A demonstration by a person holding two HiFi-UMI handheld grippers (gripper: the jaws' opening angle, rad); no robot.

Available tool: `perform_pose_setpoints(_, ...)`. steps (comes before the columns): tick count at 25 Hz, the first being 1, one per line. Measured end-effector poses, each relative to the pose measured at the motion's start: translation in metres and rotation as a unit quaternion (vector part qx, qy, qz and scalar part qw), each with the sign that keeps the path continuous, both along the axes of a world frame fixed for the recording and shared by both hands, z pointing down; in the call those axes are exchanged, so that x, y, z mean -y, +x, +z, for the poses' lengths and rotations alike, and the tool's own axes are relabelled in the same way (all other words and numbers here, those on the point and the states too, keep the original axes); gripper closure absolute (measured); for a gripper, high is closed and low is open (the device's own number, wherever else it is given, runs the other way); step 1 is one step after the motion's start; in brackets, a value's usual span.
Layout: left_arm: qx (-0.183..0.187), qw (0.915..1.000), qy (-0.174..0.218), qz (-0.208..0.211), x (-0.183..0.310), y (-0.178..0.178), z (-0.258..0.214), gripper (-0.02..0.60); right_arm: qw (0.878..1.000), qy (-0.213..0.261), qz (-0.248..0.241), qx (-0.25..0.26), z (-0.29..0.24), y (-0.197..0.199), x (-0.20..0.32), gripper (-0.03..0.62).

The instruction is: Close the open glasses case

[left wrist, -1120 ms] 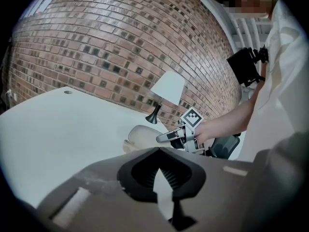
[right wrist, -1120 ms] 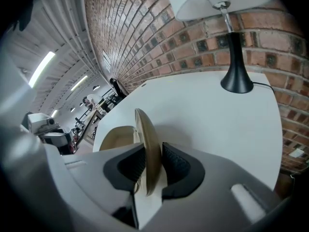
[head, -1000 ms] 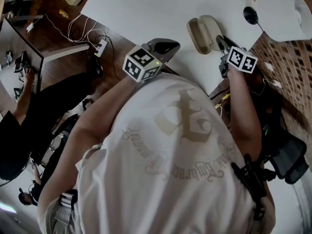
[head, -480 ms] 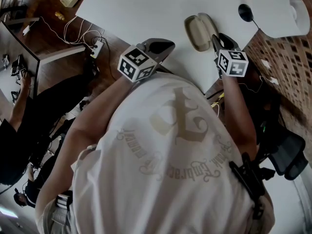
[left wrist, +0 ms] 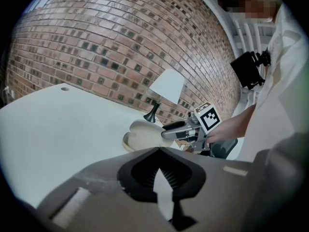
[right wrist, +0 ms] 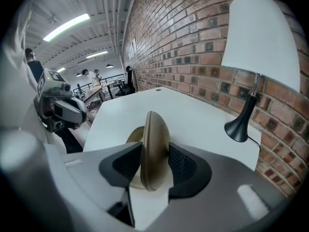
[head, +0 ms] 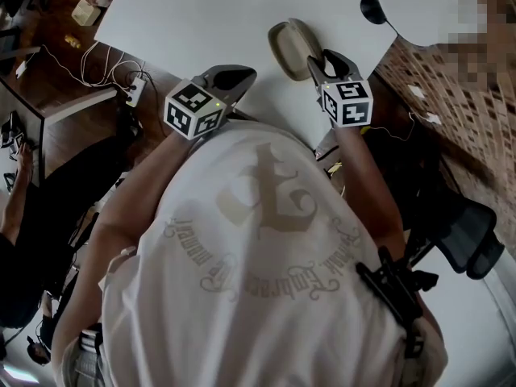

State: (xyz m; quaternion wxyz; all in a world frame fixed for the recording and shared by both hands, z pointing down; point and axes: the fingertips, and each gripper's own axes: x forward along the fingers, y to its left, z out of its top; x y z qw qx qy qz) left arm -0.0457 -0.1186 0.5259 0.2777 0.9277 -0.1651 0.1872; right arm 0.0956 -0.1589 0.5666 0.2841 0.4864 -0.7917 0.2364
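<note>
A beige glasses case point(head: 289, 45) lies near the right edge of the white table point(head: 201, 14). Its lid point(right wrist: 155, 129) stands edge-on between the jaws of my right gripper point(right wrist: 154, 146), over the base point(right wrist: 134, 135). Those jaws are opening, and I see no firm pinch on the lid. In the head view the right gripper point(head: 322, 61) reaches the case from the near right. My left gripper point(head: 230, 77) hovers at the table's near edge, left of the case, shut and empty. In the left gripper view the case point(left wrist: 142, 134) sits ahead of the left gripper point(left wrist: 158, 151), and the right gripper point(left wrist: 166, 131) touches its lid.
A lamp with a white shade point(right wrist: 258, 42) and black base point(head: 372, 9) stands at the table's far right corner, against the brick wall point(left wrist: 111, 42). A black office chair point(head: 459, 240) is at my right. Cables and a power strip point(head: 133, 91) lie on the floor at left.
The case lay open with both halves flat; now the lid stands up over the base. My right gripper has risen and rolled with it. The left gripper has kept its place.
</note>
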Motion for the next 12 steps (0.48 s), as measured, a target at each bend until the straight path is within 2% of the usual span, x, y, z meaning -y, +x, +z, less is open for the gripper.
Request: perform_pose_setpoints(12,-0.003,1.0000,0.003,0.001,0.002,0.001,-0.003,0.575,0.999,0.018,-0.028,0.016,-0.006,-0.027,-0.013,0.407)
